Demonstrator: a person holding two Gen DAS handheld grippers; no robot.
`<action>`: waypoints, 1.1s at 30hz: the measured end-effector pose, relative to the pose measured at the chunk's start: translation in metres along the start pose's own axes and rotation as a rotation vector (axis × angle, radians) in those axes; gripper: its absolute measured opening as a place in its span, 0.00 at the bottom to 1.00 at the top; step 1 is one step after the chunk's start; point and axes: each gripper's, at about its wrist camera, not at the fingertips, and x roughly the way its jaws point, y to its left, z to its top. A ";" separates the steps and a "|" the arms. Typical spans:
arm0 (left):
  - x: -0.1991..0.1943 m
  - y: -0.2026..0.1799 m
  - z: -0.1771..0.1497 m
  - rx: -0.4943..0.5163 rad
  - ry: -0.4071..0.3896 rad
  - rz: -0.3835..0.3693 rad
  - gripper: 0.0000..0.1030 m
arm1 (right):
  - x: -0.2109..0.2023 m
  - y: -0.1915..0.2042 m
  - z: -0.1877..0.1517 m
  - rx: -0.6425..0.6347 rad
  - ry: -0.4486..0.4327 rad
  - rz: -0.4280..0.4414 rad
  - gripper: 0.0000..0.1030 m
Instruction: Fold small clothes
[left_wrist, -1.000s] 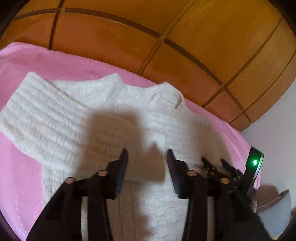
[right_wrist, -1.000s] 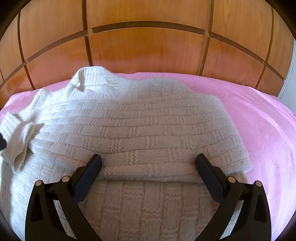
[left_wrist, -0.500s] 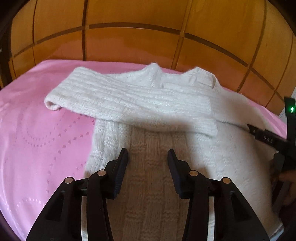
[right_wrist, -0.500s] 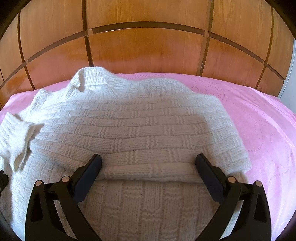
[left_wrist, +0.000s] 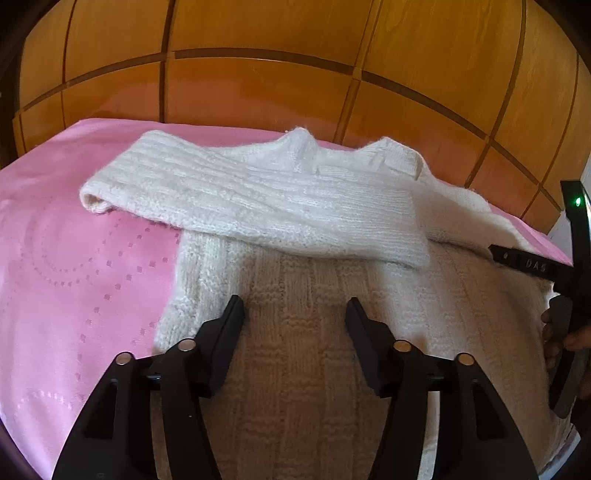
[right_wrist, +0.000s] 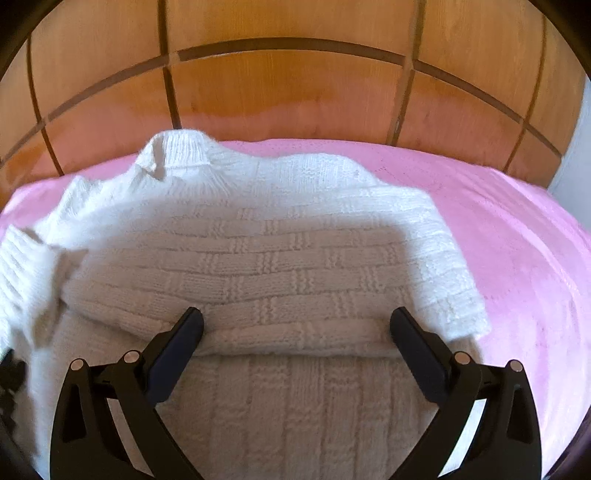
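While my left gripper (left_wrist: 295, 314) is opening its jaws over the white knitted sweater (left_wrist: 295, 369), nothing sits pinched between them; the knit lies flat below and ahead of the fingers. The sweater rests on the pink bedspread (left_wrist: 74, 295), collar toward the wooden headboard (left_wrist: 258, 74) beyond both tools. Ahead of the left gripper, one sleeve (left_wrist: 240, 199) lies folded across the chest, its cuff end overhanging onto the spread to the tool's left. My right gripper (right_wrist: 295, 325) stands spread wide and empty, its fingers straddling the folded edge of the other sleeve (right_wrist: 295, 258) just in front of them.

Risks, as I judge them: the loose knit may snag on a fingertip and drag the crossed sleeve askew; a shallow pinch could lift one layer only, undoing the fold; the overhanging cuff may leave the bundle lopsided.
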 end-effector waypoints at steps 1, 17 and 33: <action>-0.001 -0.001 0.000 0.003 0.001 -0.002 0.59 | -0.006 0.000 0.000 0.025 -0.005 0.031 0.98; 0.000 -0.001 -0.001 -0.004 -0.005 -0.012 0.60 | 0.000 0.095 -0.004 0.146 0.271 0.675 0.68; 0.001 -0.001 -0.001 -0.011 -0.002 -0.036 0.64 | -0.087 0.141 0.067 -0.127 0.000 0.613 0.06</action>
